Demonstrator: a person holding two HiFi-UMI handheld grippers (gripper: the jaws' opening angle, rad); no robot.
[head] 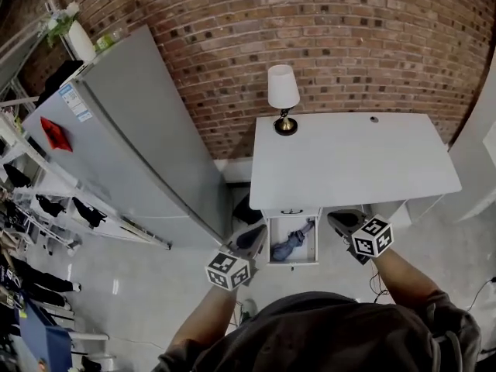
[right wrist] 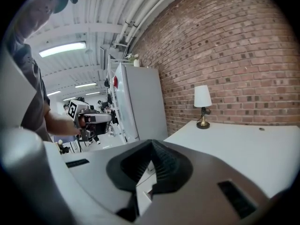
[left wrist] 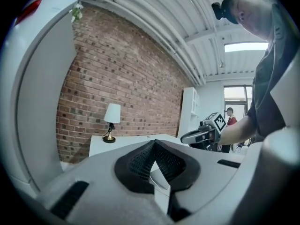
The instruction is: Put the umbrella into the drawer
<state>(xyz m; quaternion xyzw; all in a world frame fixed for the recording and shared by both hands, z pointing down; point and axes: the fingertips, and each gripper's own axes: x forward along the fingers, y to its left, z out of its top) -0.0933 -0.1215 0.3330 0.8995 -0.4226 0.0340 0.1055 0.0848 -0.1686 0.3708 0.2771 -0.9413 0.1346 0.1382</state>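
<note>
The dark blue folded umbrella lies inside the open white drawer under the front edge of the white desk. My left gripper hangs just left of the drawer, apart from the umbrella, with its jaws shut and nothing between them. My right gripper is on the drawer's right side, in front of the desk edge; its jaws meet at the tips and hold nothing. Each gripper shows in the other's view: the right gripper and the left gripper.
A lamp with a white shade stands at the desk's back left corner against the brick wall. A tall grey fridge stands left of the desk. Shelves with dark items line the far left. Cables lie on the floor at right.
</note>
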